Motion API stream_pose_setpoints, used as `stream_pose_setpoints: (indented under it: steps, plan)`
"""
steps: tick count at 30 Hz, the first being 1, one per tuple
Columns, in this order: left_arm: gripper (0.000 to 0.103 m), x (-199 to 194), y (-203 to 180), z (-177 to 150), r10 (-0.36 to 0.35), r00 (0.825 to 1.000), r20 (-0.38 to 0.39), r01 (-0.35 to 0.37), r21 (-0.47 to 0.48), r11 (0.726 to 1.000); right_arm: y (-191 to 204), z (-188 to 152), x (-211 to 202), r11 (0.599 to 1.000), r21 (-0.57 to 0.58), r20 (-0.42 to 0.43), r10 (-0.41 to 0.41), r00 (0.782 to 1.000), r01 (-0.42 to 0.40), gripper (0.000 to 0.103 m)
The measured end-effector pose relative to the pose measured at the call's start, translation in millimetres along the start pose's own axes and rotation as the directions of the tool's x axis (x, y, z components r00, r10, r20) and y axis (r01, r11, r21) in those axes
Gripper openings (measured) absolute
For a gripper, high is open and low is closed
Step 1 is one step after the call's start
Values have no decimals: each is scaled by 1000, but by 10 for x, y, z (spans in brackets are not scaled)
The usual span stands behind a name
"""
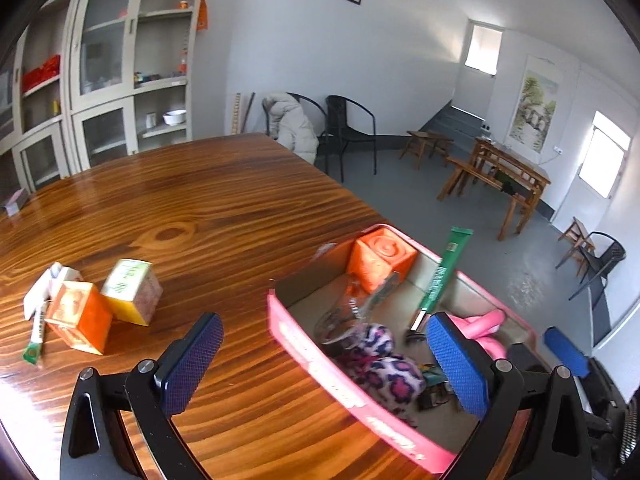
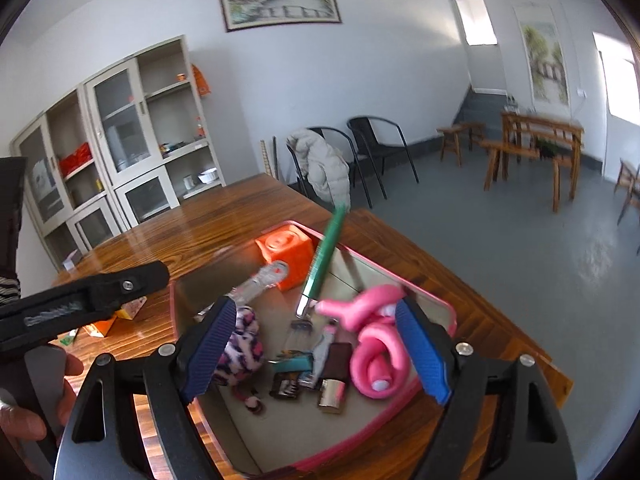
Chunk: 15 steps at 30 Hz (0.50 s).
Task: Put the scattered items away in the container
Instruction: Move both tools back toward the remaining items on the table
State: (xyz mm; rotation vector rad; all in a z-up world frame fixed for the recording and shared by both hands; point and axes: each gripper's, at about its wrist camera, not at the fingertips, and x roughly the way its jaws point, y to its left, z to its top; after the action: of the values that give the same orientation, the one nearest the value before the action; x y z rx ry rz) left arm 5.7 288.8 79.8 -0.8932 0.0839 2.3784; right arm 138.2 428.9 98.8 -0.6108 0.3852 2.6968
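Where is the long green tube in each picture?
Left wrist view: the long green tube leans over the far right rim of the pink tray, right of centre.
Right wrist view: the tube stands tilted mid-picture, its cap end down in the tray.
Shared landmark: the orange cube just left of it in both.
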Motion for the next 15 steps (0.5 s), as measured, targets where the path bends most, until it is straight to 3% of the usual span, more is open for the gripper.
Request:
stream_pose_setpoints:
  steps: [2,3,8,11,15]
  plan:
    - [103,-70,84,-14,31,999,22,-31,-5,999,127,17,-77,999,-30,42,11,999,-9,91]
    - [103,-106,128,-21,48,998,32,-48,-8,999,195,21,-127,999,-47,69,16,997,-12,101]
    - [103,-282,434,-46,104,993,58,-102,-47,994,501,31,-317,993,-117,175,49,983,-29,103]
    - [103,-369,682,-71,122,991,50,-116,-104,988,652,60,-310,988,-127,164,109,980,-89,103]
    - [103,-518,1026,-135,172,983,68,-160,-161,974,766,113,-175,966,-77,89,252,963,-246,103]
